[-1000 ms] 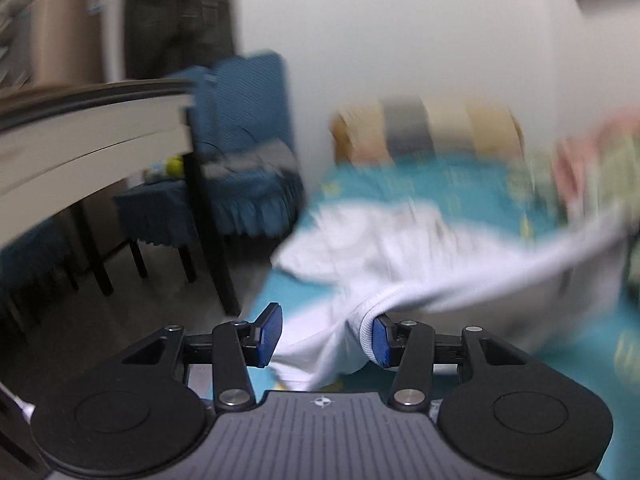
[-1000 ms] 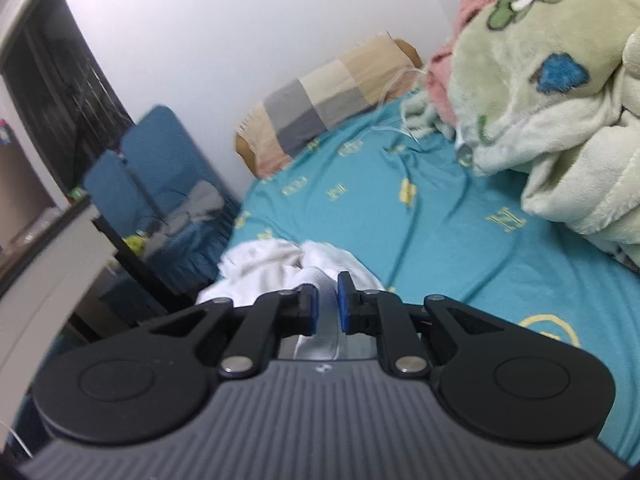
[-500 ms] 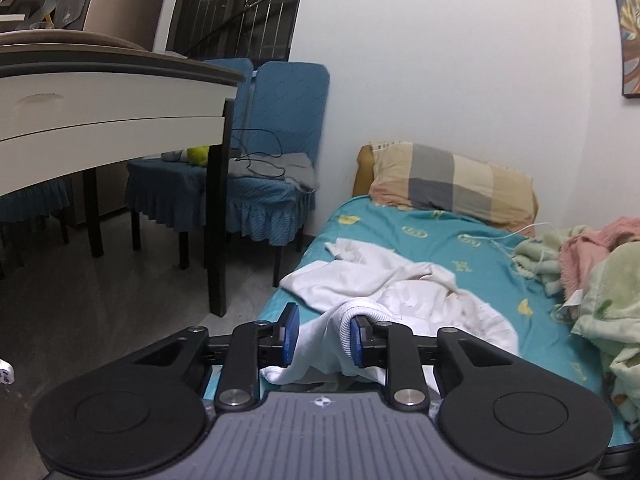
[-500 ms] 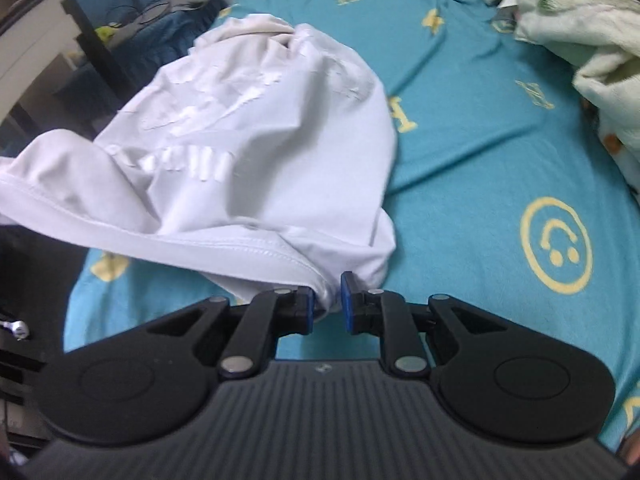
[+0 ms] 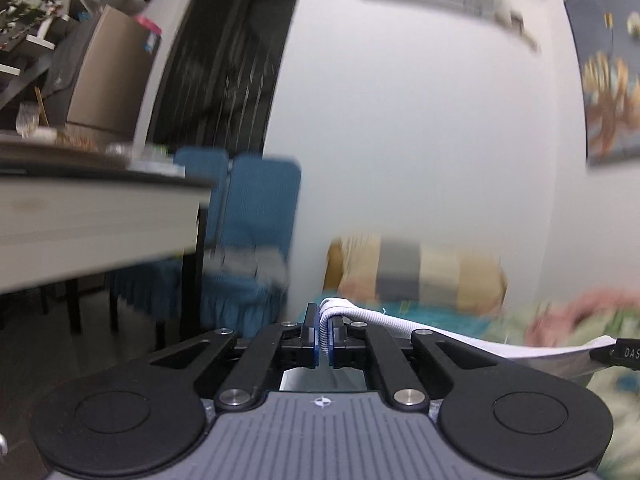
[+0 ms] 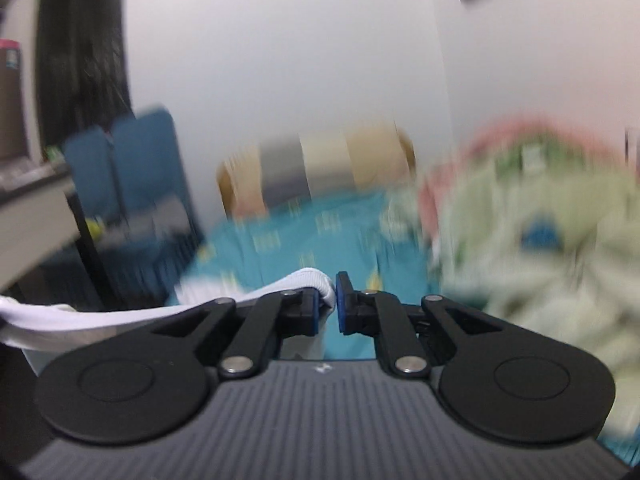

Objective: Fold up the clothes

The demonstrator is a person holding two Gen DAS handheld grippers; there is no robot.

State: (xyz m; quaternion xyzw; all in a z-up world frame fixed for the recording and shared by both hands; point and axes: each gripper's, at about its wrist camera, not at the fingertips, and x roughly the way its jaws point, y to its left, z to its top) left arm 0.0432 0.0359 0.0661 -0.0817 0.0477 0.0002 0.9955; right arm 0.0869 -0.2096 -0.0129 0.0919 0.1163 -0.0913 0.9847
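A white garment [image 5: 384, 318] is stretched between my two grippers above the bed. My left gripper [image 5: 325, 334] is shut on its ribbed edge, and the cloth runs off to the right toward the other gripper's tip [image 5: 618, 354]. My right gripper [image 6: 328, 304] is shut on the other end of the garment [image 6: 308, 280], which runs off to the left [image 6: 80, 320]. Both views are blurred by motion. The rest of the garment hangs below the grippers, mostly hidden.
A teal bed sheet [image 6: 288, 236] with yellow marks lies ahead, with a checked pillow [image 5: 420, 272] at the wall. A heap of green and pink blankets [image 6: 540, 220] sits on the right. Blue chairs [image 5: 248, 240] and a white table [image 5: 80, 220] stand on the left.
Both grippers have risen and tilted up toward the wall, lifting the white garment off the bed. My left gripper has closed fully on the edge. The cloth is now pulled taut between them.
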